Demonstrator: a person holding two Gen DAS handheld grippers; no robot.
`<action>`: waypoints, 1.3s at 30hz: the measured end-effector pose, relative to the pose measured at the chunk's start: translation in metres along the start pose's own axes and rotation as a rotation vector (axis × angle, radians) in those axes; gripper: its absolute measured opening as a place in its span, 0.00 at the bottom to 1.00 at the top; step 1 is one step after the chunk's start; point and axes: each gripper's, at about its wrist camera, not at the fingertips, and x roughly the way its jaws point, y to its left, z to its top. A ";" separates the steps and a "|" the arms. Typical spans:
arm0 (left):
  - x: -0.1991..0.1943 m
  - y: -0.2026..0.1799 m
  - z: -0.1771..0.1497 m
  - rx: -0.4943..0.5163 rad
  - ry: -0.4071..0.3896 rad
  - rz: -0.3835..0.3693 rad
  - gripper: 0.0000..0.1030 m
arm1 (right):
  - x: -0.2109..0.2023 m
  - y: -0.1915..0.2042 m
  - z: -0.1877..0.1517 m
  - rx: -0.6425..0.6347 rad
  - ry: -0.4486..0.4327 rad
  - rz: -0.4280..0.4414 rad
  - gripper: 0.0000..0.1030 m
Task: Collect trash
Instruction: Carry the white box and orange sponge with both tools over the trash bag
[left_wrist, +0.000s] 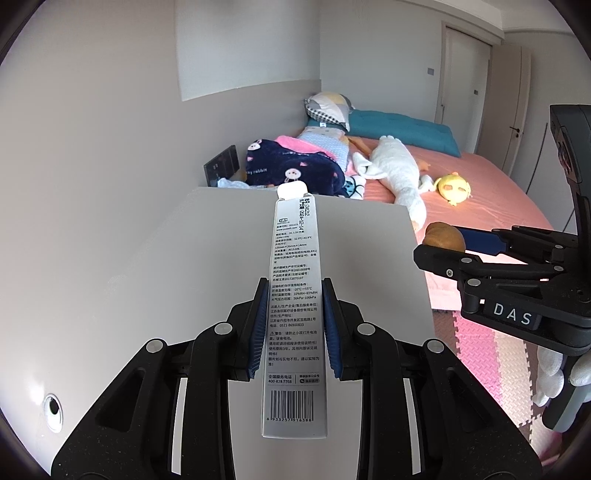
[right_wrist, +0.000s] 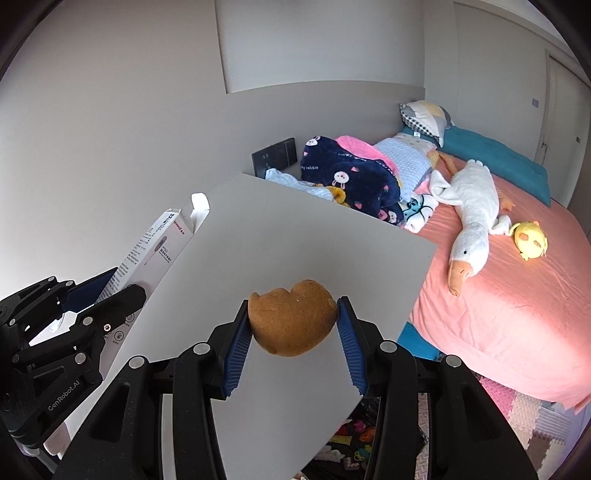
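Left fingers (left_wrist: 295, 328) clamp a printed box (left_wrist: 293, 295), hiding its sides; right fingers (right_wrist: 293, 328) clamp brown bread (right_wrist: 291, 321) above the desk (right_wrist: 295, 251).

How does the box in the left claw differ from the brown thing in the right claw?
The thermometer box is long, flat-sided and grey-white with printed text; the brown bread piece is rounded, lumpy and plain. The box's end flap stands open and it reaches far past its pads; the bread barely does. Both are clamped above the white tabletop.
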 end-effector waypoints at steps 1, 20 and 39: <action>-0.001 -0.004 -0.001 0.004 -0.001 -0.004 0.27 | -0.003 -0.003 -0.002 0.004 -0.003 -0.004 0.46; -0.015 -0.076 -0.002 0.076 -0.012 -0.089 0.27 | -0.058 -0.062 -0.036 0.088 -0.039 -0.083 0.46; -0.008 -0.165 -0.009 0.160 0.021 -0.197 0.27 | -0.102 -0.141 -0.075 0.196 -0.053 -0.184 0.46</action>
